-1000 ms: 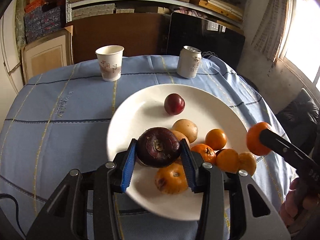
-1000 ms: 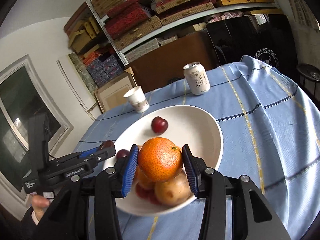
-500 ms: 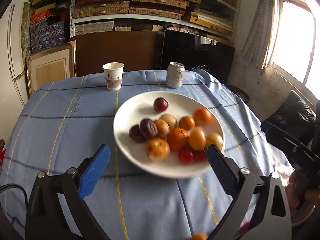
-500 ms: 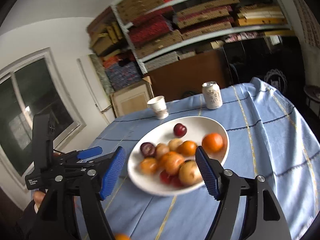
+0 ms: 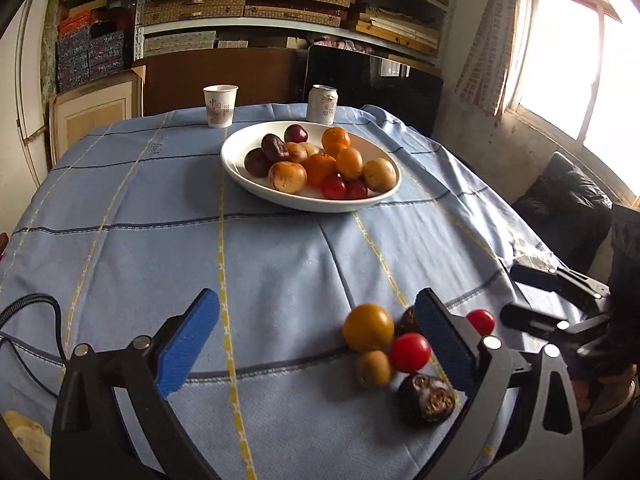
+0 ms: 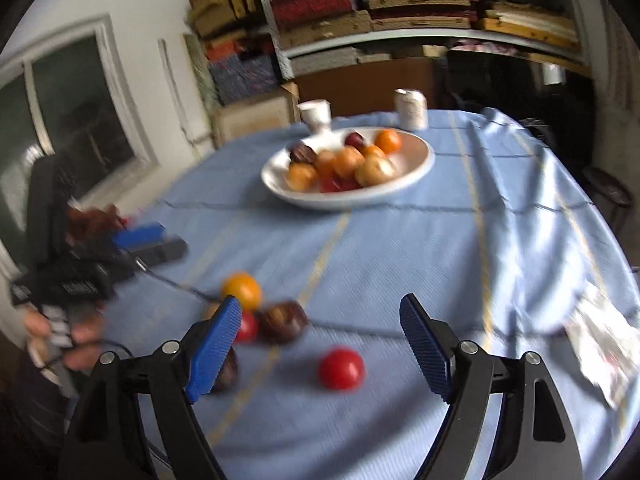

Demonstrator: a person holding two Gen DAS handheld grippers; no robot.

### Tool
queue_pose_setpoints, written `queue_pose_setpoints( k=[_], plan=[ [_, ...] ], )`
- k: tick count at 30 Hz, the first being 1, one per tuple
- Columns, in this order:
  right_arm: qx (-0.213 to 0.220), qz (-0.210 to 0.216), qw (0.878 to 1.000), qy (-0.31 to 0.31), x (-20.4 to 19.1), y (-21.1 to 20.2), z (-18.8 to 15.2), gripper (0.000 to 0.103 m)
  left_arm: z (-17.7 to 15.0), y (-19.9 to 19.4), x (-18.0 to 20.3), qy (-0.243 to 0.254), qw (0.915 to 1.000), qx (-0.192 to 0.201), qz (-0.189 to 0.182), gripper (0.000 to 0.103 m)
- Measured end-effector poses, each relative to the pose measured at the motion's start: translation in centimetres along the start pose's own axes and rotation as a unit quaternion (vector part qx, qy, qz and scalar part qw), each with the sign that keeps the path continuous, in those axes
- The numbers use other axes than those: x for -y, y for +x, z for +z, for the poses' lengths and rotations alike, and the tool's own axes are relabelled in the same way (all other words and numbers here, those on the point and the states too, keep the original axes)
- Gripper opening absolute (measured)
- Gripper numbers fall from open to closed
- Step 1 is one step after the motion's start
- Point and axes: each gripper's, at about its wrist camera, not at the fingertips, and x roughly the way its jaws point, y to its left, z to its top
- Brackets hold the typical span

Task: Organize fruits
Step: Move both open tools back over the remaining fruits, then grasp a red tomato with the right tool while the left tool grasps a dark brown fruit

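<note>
Two grippers spread wide, empty | left gripper (image 5: 316, 340), right gripper (image 6: 320, 344) | red tomato (image 6: 341, 368) sits between right fingers | descend squarely, close gently | carry to plate (image 5: 256, 184)

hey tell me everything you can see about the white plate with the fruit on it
The white plate is a wide, shallow, glossy oval dish, ceramic by the look of it. It sits flat on the blue tablecloth toward the far side, in front of the paper cup and the can. It holds a pile of orange, tan, red and dark purple fruits. Neither gripper touches it.
</note>
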Motion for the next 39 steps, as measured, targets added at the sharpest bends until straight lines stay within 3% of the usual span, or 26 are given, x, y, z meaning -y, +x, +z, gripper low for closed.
queue_pose_setpoints(
  k=[6,11,28,34,37,39],
  plan=[
    [-0.039,-0.004,0.999,-0.002,-0.1,0.9,-1.2,0.07,-1.3,-1.0,1.8,0.03,0.9994,-0.001,-0.015,0.096],
    [-0.062,-0.014,0.998,-0.012,-0.6,1.9,-1.4,0.058,-2.0,-1.2,3.0,0.06,0.9982,-0.001,-0.002,0.096],
    [-0.096,-0.03,0.995,-0.003,-0.2,3.3,-1.4,0.033,-3.1,-1.6,3.1,0.067,0.9978,-0.003,-0.005,0.096],
    [-0.08,-0.031,0.996,0.016,0.4,2.7,-1.4,0.031,-3.6,-2.0,3.3,0.06,0.9968,-0.009,-0.051,0.096],
    [-0.069,-0.04,0.997,0.018,0.5,2.3,-1.4,0.03,-4.1,-2.0,4.1,0.054,0.9941,-0.032,-0.089,0.078],
    [-0.063,-0.041,0.997,0.014,0.5,2.0,-1.3,0.03,-4.5,-1.7,5.5,0.075,0.9924,-0.047,-0.086,0.07]
  ],
)
